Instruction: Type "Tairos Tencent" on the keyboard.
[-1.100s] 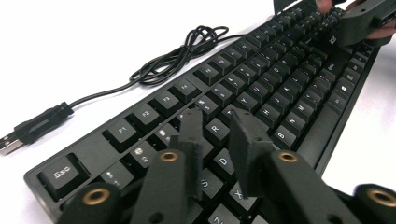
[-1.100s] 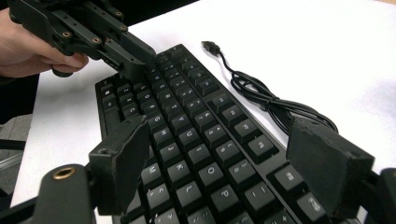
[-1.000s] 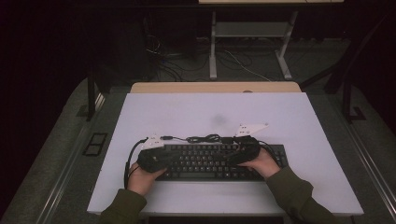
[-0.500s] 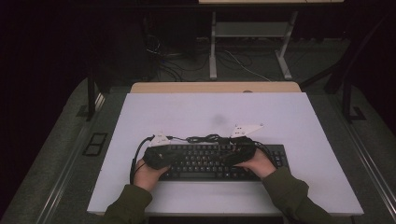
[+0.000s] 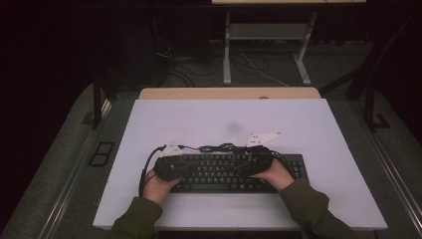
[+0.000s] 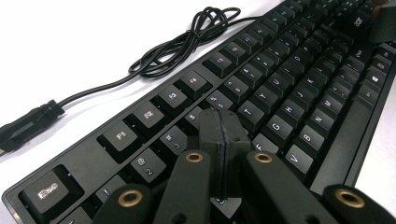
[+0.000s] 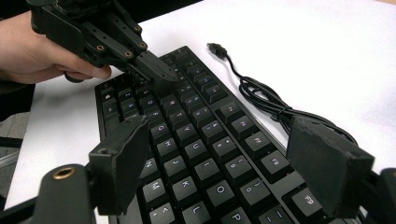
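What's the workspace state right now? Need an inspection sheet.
Surface: white table, bare beyond the keyboard.
Job's things: black keyboard lies flat near the front edge.
Clutter: nothing seen.
Grippers: left gripper shut, tips down on the keys left of T; right gripper open above the keys, holding nothing.
Cables: keyboard cable lies bundled behind the keyboard, its plug loose on the table.
Surroundings: dark floor, a table frame behind, floor cables.
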